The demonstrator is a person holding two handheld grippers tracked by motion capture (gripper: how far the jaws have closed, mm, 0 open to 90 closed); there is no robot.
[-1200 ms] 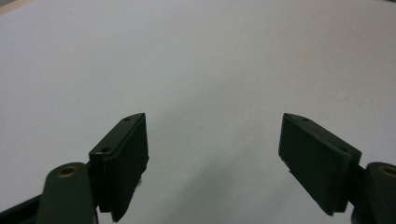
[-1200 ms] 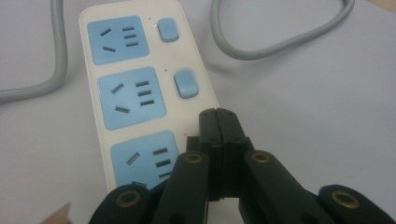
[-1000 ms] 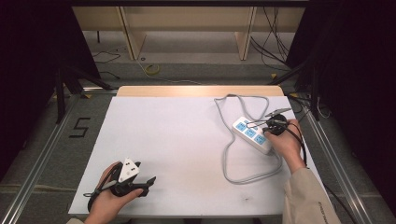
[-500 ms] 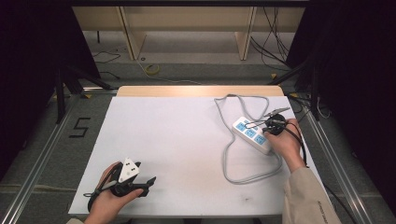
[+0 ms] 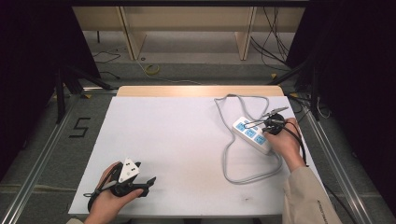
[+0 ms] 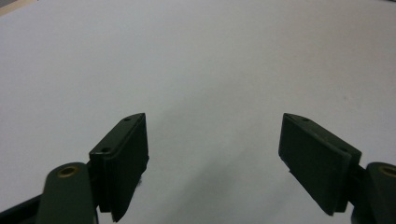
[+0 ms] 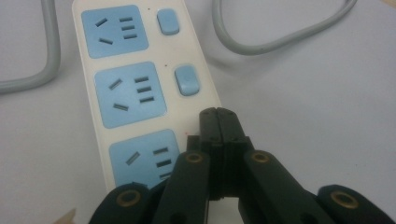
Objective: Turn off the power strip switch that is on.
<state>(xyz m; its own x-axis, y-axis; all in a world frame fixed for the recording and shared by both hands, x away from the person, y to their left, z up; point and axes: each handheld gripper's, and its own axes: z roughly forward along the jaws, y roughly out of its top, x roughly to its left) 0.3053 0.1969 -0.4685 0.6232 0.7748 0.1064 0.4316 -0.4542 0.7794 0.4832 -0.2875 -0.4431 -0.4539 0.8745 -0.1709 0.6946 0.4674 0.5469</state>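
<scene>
Covering strip's (image 7: 135, 93) third switch, closed right tongs (image 7: 218, 114) hide it.

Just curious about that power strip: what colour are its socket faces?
Light blue, set in the white power strip; the right gripper view shows this best.

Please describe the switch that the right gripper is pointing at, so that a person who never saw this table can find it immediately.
On the right side of the white table lies a white power strip with three blue sockets, a grey cable looping around it. Each socket has a small blue switch beside it. The wanted one is beside the socket nearest the person's hand, under the closed fingers of the right gripper; the other two switches lie uncovered.
</scene>
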